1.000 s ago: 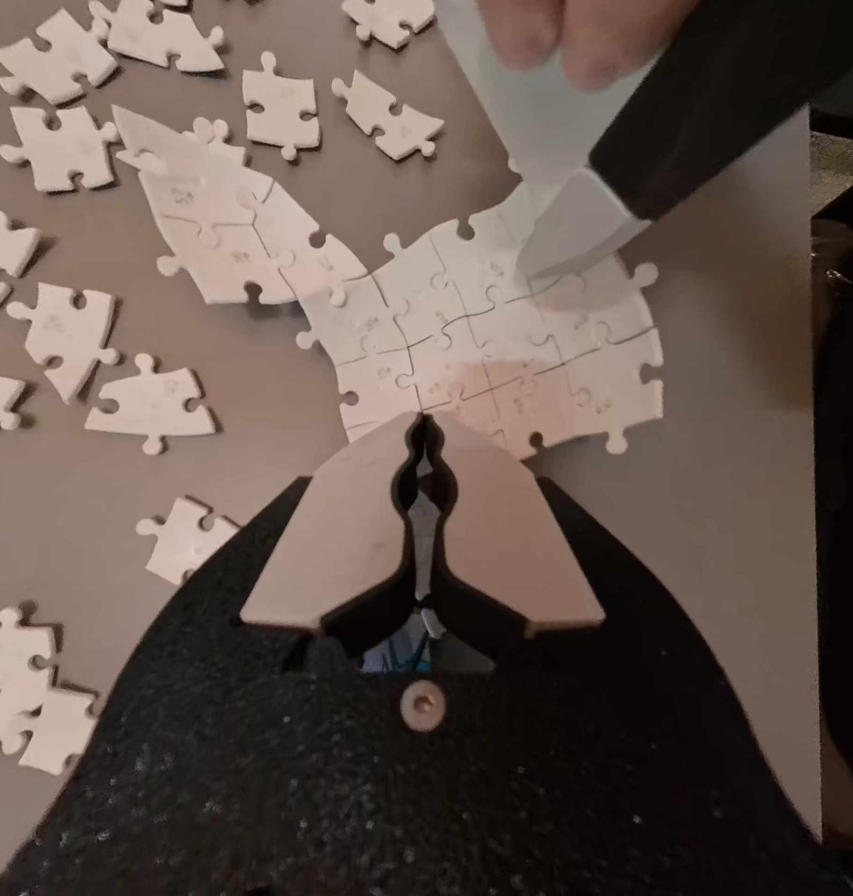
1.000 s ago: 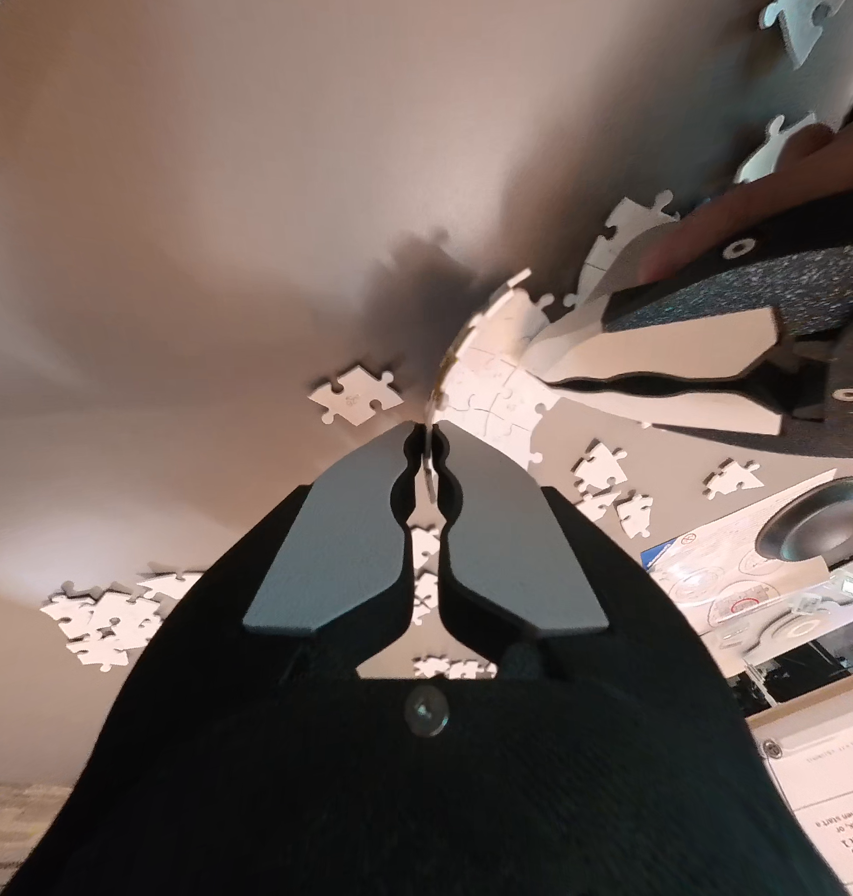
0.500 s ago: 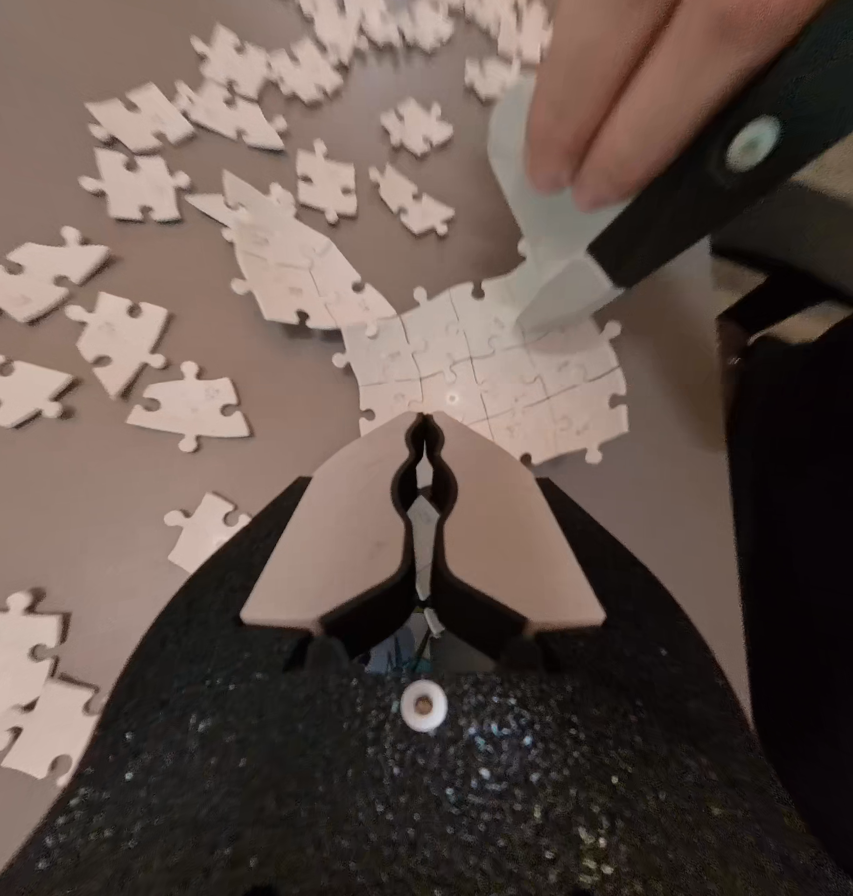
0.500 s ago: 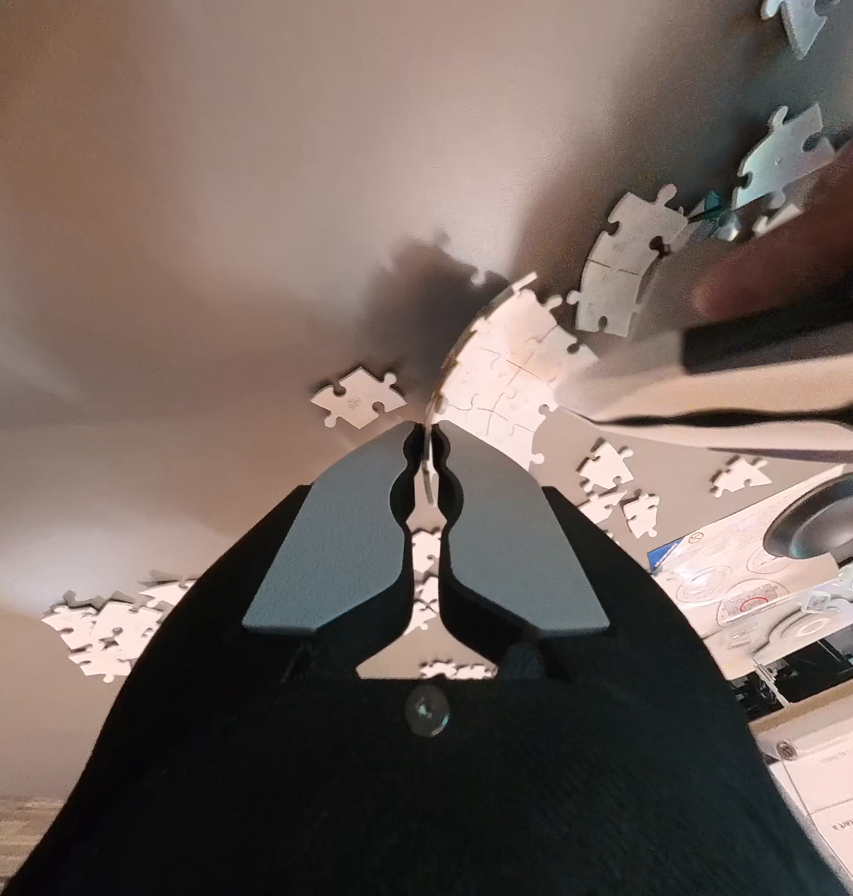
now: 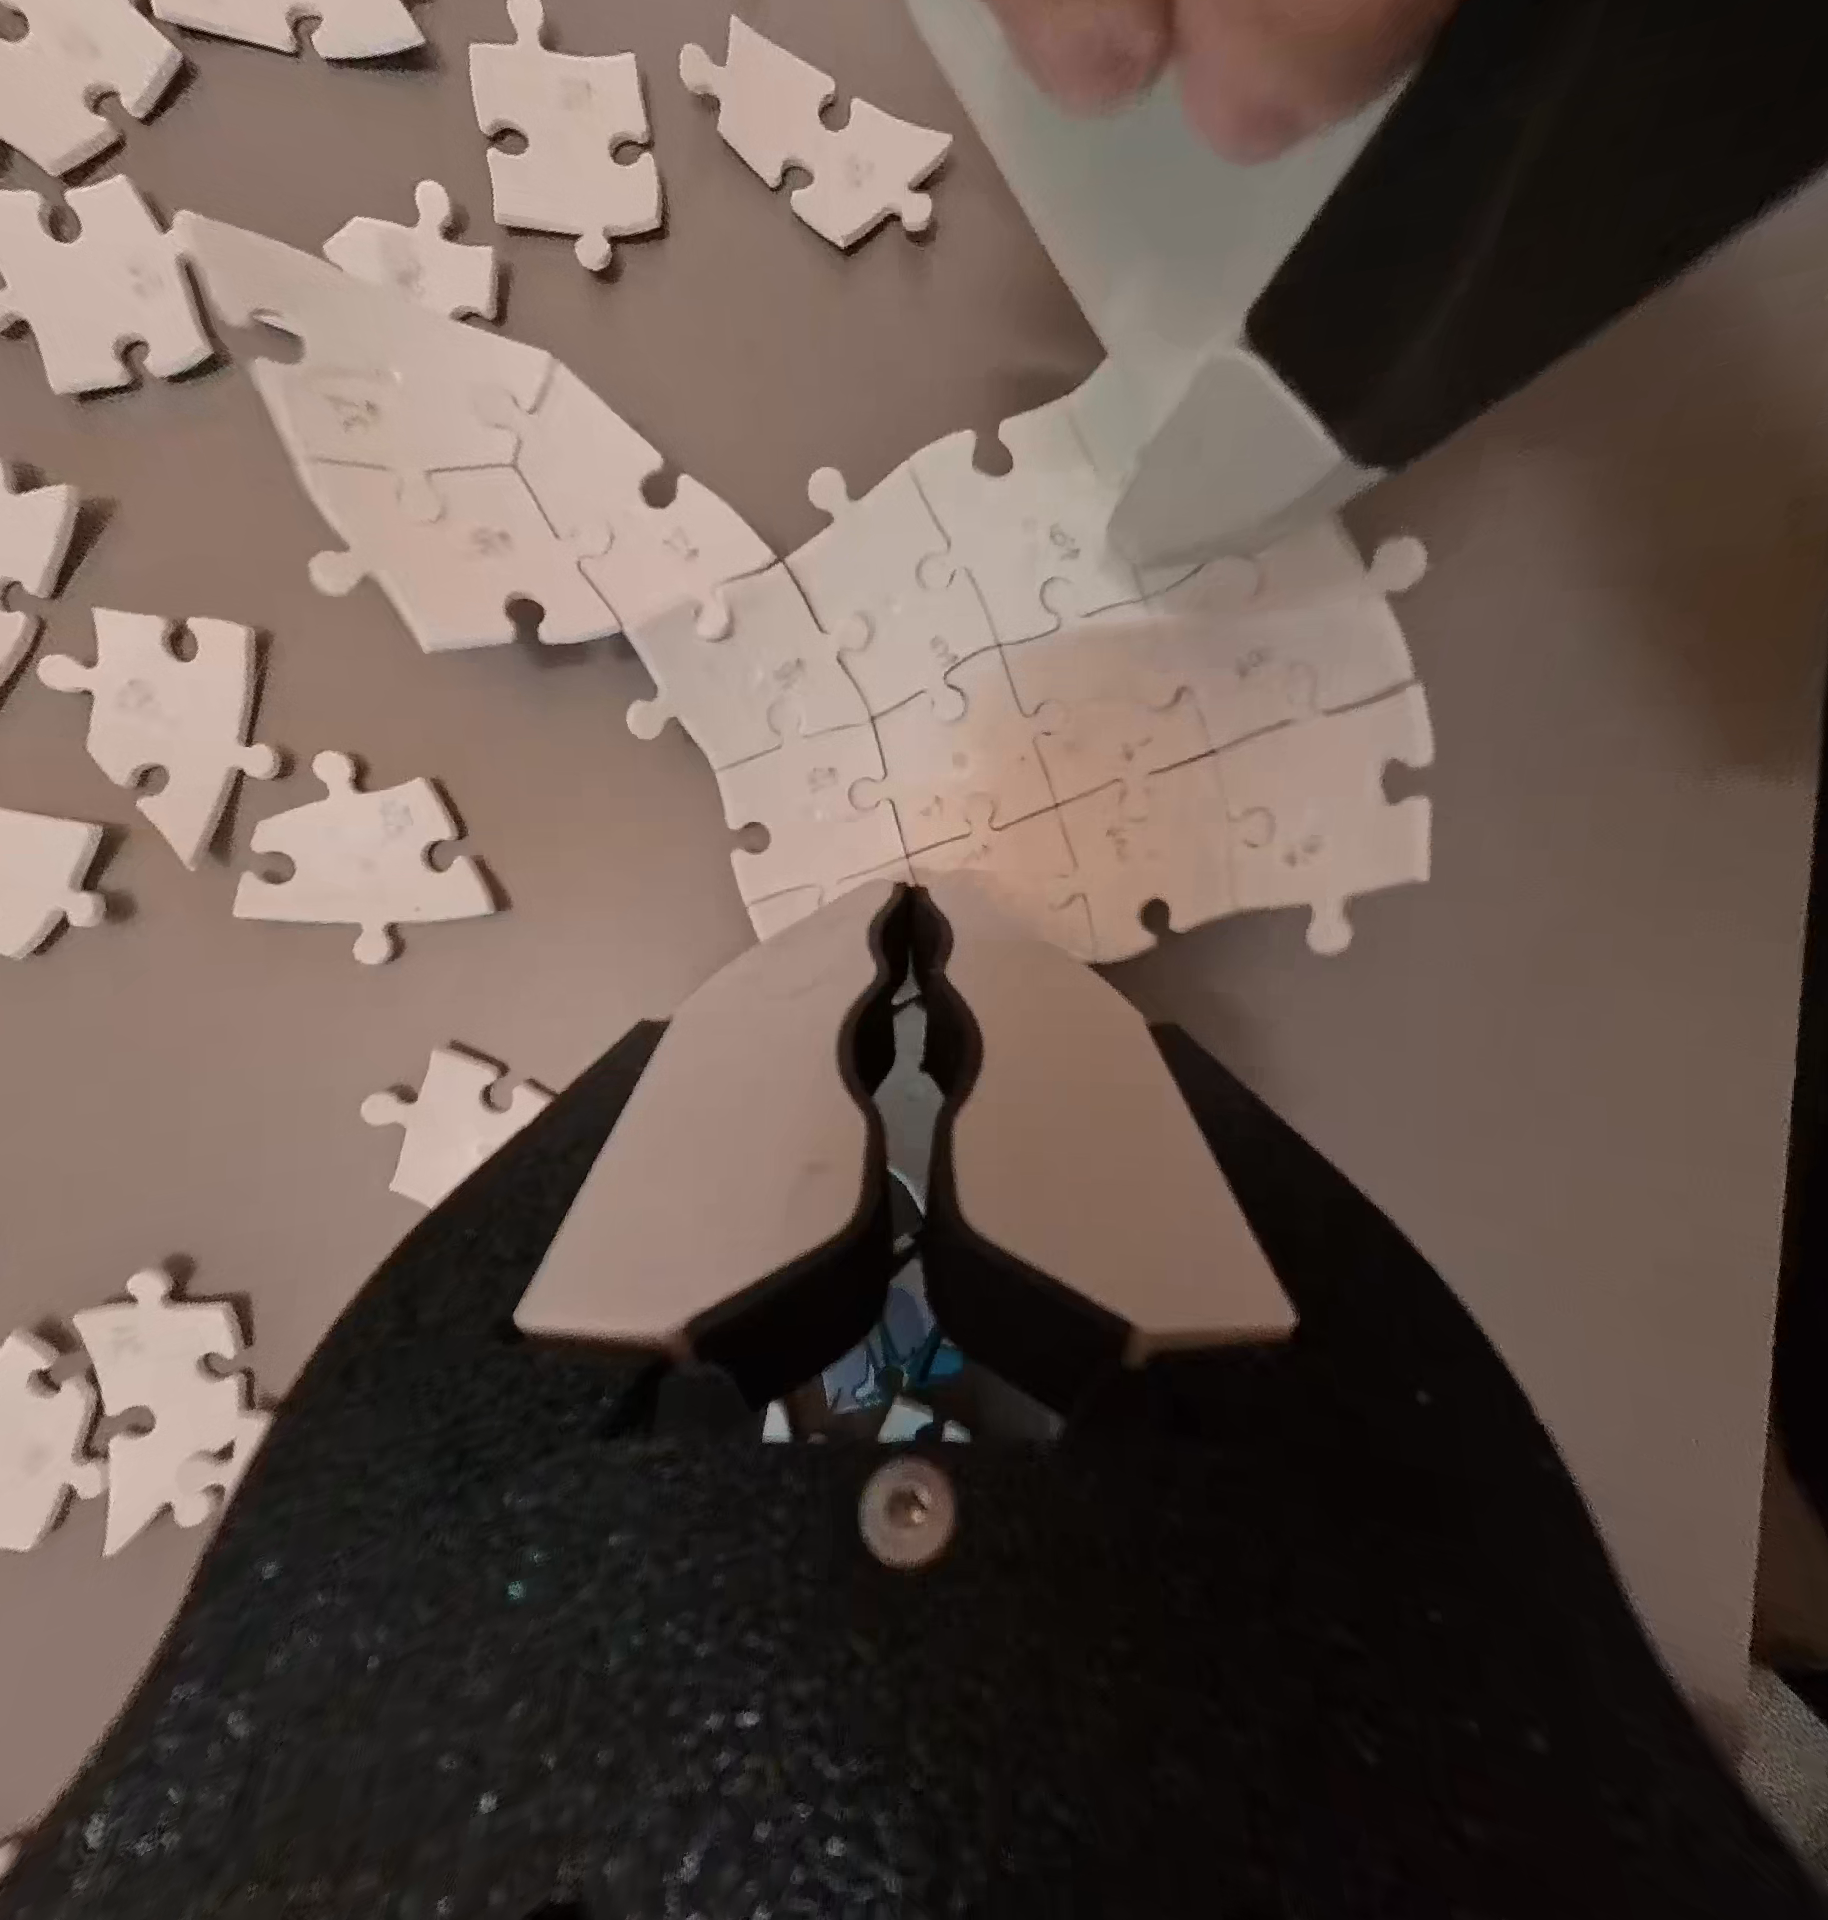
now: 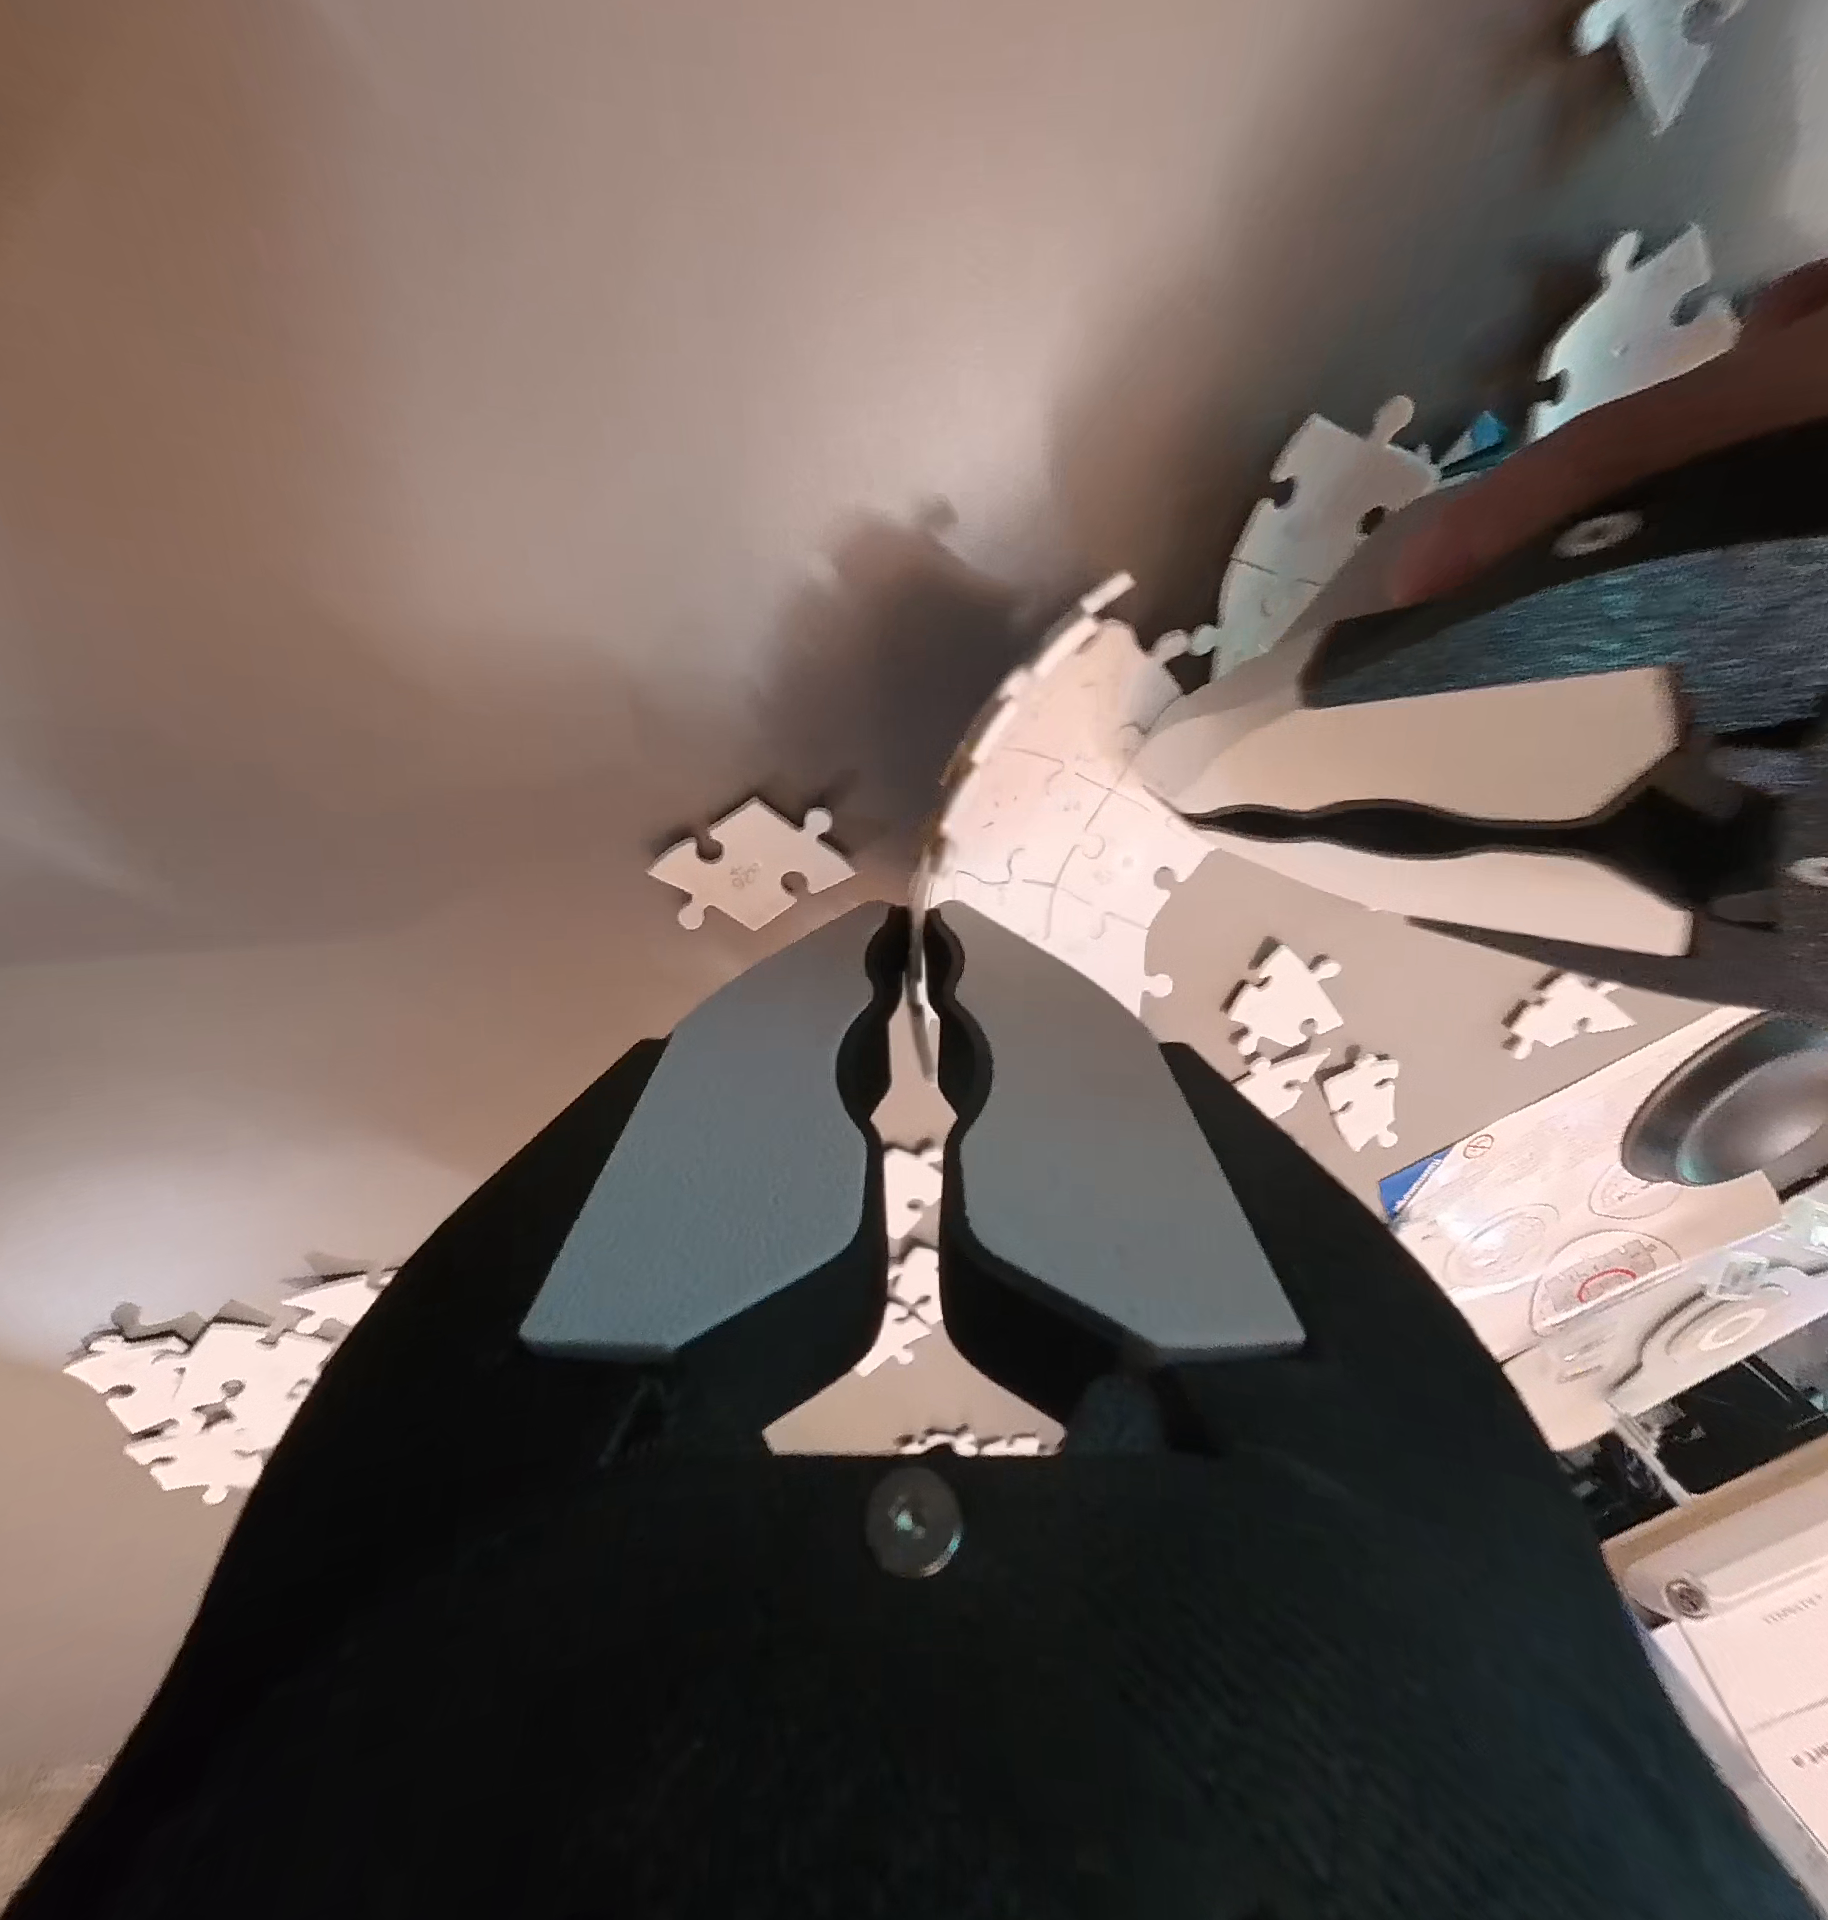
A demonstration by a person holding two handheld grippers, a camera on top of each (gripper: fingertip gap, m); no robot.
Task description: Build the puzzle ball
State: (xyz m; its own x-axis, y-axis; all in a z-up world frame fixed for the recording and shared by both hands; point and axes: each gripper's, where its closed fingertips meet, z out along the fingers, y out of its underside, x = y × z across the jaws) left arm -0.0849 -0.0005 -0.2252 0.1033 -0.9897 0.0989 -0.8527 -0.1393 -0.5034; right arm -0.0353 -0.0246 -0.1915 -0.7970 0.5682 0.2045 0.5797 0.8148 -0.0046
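A curved section of joined white puzzle pieces (image 5: 1097, 727) is held just above the grey table (image 5: 1512, 1143). My left gripper (image 5: 910, 909) is shut on its near edge. My right gripper (image 6: 915, 920) is shut on the opposite edge, and it shows in the left wrist view (image 5: 1128, 540) at the upper right. The section (image 6: 1055, 831) stands tilted in the right wrist view, with the left gripper (image 6: 1175, 790) pinching it from the right. A strip of joined pieces (image 5: 453, 499) runs off the section to the upper left. Several loose pieces (image 5: 359, 852) lie around.
The table edge (image 5: 1803, 935) runs close on the right. A single piece (image 6: 749, 862) lies just left of my right fingertips, and a heap of pieces (image 6: 193, 1382) lies further left. A metal bowl (image 6: 1762, 1101) and a printed sheet (image 6: 1512, 1247) lie at the right. Tip to tip, the grippers are about 7 cm apart. From the left gripper's tips to the metal bowl (image 6: 1762, 1101) is close to 30 cm.
The left wrist view drew back from the table half a second ago and is close to it again now. Both grippers have stayed shut on the section.
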